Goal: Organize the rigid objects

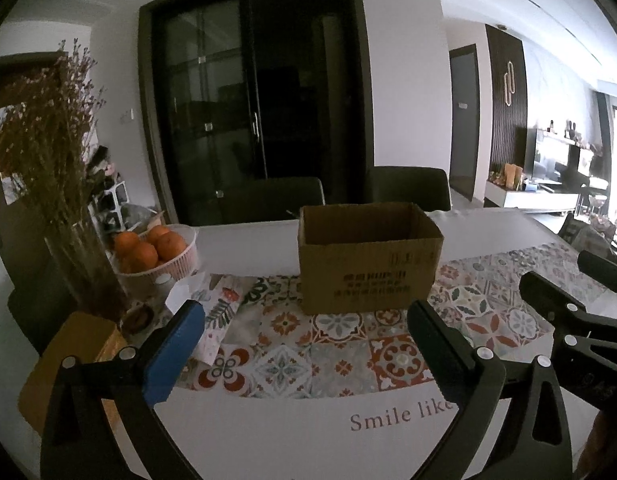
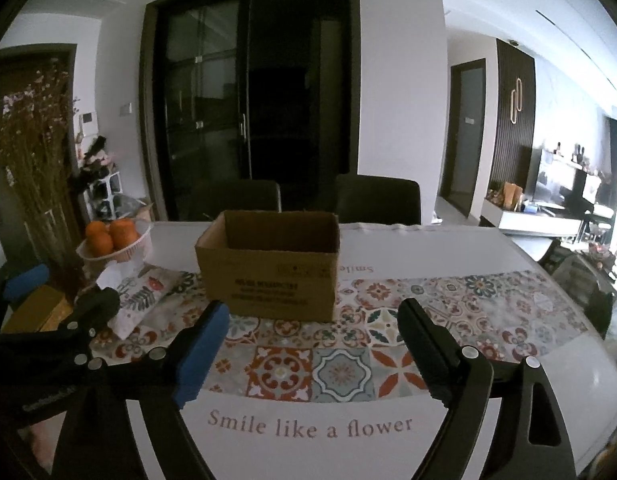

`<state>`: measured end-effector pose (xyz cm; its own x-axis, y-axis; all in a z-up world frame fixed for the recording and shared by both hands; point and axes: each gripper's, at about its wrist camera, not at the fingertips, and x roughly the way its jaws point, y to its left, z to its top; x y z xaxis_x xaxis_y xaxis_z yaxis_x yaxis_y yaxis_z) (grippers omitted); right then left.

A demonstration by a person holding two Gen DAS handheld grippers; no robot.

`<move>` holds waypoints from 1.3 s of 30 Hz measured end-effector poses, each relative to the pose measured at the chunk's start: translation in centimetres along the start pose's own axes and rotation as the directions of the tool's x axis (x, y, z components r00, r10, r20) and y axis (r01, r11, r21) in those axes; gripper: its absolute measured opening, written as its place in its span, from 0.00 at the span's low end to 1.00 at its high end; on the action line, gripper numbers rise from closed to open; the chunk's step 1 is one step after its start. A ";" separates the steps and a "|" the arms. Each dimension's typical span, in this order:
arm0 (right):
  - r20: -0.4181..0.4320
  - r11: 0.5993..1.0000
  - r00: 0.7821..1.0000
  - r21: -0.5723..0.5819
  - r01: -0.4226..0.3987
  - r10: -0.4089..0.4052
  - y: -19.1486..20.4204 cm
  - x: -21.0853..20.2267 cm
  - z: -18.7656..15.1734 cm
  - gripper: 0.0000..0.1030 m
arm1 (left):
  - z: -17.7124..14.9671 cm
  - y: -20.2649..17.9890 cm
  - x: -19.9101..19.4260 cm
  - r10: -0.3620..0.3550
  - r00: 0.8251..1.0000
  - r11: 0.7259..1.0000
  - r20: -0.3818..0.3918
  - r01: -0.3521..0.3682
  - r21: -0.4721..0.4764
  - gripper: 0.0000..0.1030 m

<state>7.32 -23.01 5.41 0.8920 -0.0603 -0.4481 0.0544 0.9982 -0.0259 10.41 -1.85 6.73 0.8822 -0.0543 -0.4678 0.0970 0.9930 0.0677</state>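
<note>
Cardboard box (image 1: 370, 258) stood open-topped at frame center on the patterned runner (image 1: 340, 356), upright, w/ nothing visible inside. Left gripper (image 1: 304, 340) was spread wide w/ nothing btwn its jaws; right gripper (image 2: 312, 340) likewise gaped, empty. Basket of oranges (image 1: 164, 256) sat mid-left, well apart from box.

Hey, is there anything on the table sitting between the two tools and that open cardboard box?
Nothing visible. Only bare patterned tablecloth lies between the open left tool, the open right tool and the cardboard box. The floral pouch and orange basket sit off to the left.
</note>
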 end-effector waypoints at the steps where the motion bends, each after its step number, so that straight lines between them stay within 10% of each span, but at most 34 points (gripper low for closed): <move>1: 0.001 1.000 1.000 -0.002 0.004 -0.004 0.1 -0.2 -0.2 0.85 | -0.1 0.0 -0.2 0.005 1.000 1.000 0.003 -0.005 0.003 1.00; 39: 0.019 1.000 1.000 0.004 -0.005 0.005 0.4 -2.5 -1.4 0.85 | -0.9 0.3 -2.8 0.021 0.999 1.000 0.037 -0.021 -0.005 1.00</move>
<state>4.49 -22.44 5.21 0.9006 -0.0556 -0.4312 0.0521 0.9984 -0.0198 7.58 -1.26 7.23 0.9003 -0.0369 -0.4336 0.0759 0.9944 0.0731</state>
